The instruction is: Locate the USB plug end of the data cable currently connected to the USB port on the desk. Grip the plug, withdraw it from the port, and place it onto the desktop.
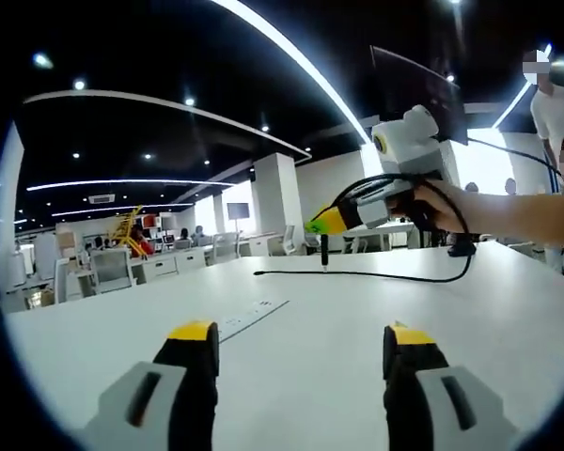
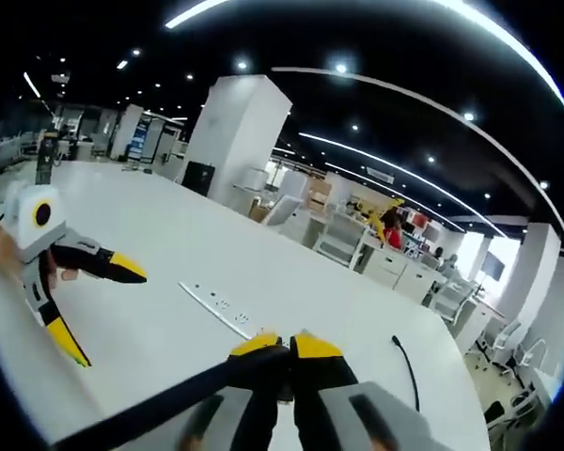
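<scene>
My right gripper [image 1: 324,225] comes in from the right of the left gripper view, held by a hand [image 1: 444,203]. It is shut on the black USB plug [image 1: 324,254], which hangs tip-down just above the white desk [image 1: 357,357]. The black cable [image 1: 385,278] trails across the desk behind it. The grey port strip [image 1: 252,318] lies flat in the desk to the left of the plug. My left gripper [image 1: 301,336] is open, low over the near desk. In the right gripper view, the right gripper [image 2: 287,348] is shut on the cable [image 2: 160,406], with the port strip [image 2: 218,307] ahead and the left gripper [image 2: 108,318] open at the left.
A loose black cable end [image 2: 406,366] lies on the desk to the right. A person [image 1: 556,113] stands at the far right behind the desk. A dark screen [image 1: 418,85] rises behind the hand. Office desks and chairs [image 1: 113,268] fill the background.
</scene>
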A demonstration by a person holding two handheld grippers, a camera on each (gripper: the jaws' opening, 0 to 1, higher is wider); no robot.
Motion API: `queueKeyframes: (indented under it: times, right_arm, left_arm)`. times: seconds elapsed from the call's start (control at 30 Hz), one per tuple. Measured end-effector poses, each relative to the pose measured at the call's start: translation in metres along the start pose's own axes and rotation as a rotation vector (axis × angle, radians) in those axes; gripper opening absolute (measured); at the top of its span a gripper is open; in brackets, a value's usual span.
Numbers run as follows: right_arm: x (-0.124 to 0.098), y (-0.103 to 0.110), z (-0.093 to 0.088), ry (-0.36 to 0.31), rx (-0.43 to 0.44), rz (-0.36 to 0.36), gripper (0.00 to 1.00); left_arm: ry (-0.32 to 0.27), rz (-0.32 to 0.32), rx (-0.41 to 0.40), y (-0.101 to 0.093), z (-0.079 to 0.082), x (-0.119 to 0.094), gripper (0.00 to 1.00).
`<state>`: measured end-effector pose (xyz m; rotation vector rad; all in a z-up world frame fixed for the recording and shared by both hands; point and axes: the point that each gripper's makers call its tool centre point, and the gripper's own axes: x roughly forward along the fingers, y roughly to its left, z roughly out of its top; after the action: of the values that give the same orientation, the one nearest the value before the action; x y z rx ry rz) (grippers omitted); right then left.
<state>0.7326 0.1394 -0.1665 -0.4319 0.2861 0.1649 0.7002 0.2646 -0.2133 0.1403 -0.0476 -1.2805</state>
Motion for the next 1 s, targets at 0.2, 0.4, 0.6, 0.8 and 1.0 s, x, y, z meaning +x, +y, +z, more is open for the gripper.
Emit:
queueKeyframes:
  times: [0.2,0.4,0.6,0.8,1.0]
  right_arm:
    - [0.010,0.016,-0.021,0.116,-0.132,0.044,0.05]
    - [0.016,0.030,-0.032,0.174,-0.164,0.077,0.06]
    - [0.024,0.040,-0.045,0.226,-0.179,0.113,0.06]
    - [0.026,0.054,-0.056,0.261,-0.208,0.146,0.06]
    - [0.025,0.065,-0.057,0.288,-0.261,0.175,0.07]
  left_arm:
    - [0.004,0.003,-0.009,-0.002,-0.004,-0.006,0.71]
    - [-0.006,0.007,-0.013,-0.001,-0.001,-0.010,0.71]
    - [-0.013,0.004,-0.014,-0.001,0.001,-0.013,0.71]
    - [-0.015,0.008,-0.015,0.002,0.003,-0.015,0.70]
    - [-0.020,0.014,-0.016,0.004,0.004,-0.017,0.70]
